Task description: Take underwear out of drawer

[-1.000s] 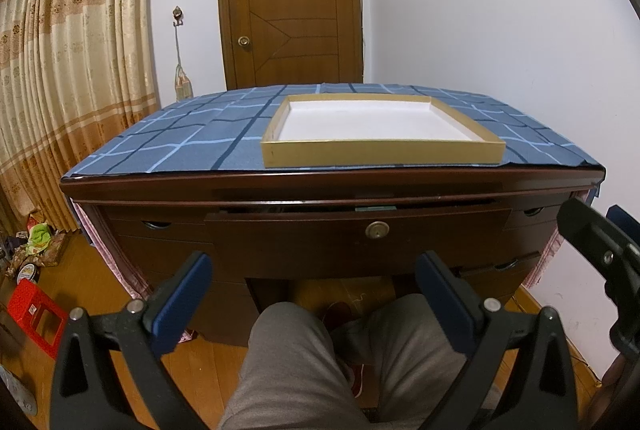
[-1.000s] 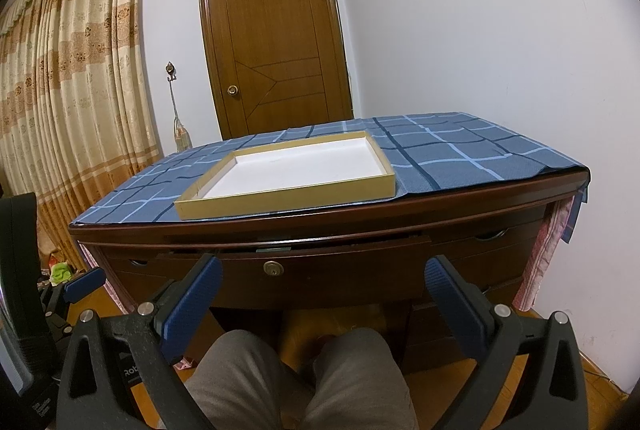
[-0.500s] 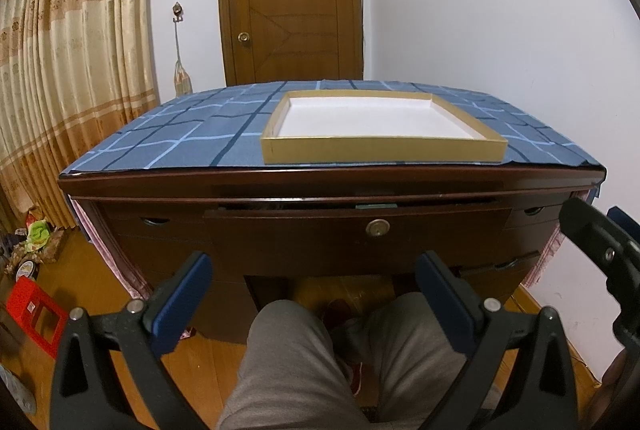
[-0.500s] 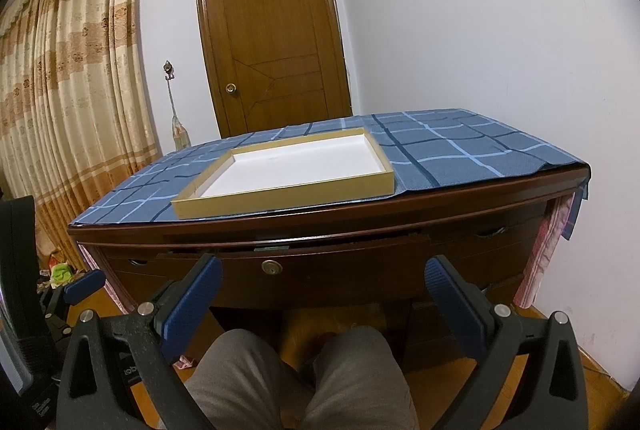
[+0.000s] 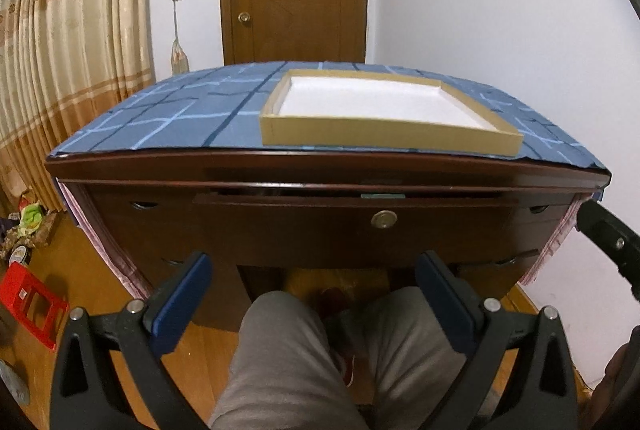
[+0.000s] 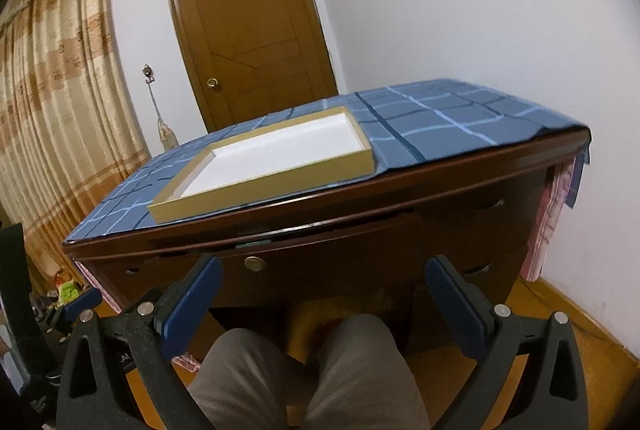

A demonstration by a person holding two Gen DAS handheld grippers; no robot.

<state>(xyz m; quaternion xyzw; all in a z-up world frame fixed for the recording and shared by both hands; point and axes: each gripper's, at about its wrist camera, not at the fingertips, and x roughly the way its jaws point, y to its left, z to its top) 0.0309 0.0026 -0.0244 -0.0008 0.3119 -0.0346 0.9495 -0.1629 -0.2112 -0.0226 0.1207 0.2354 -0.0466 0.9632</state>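
Before the desk, over the seated person's knees: left tongs [image 5: 312, 290] and right tongs [image 6: 322, 294], both spread wide, empty, well short of the drawer [image 5: 360, 226]. Drawer barely ajar under the surface [image 5: 168, 110]; underwear unseen, presumably inside. Step: approach; next, pull the drawer out.

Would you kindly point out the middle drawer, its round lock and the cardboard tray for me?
middle drawer [image 5: 304, 230], left wrist view, bare wooden front.
round lock [image 5: 384, 219], left wrist view, centre of the metal disc.
cardboard tray [image 6: 256, 199], right wrist view, near side wall.
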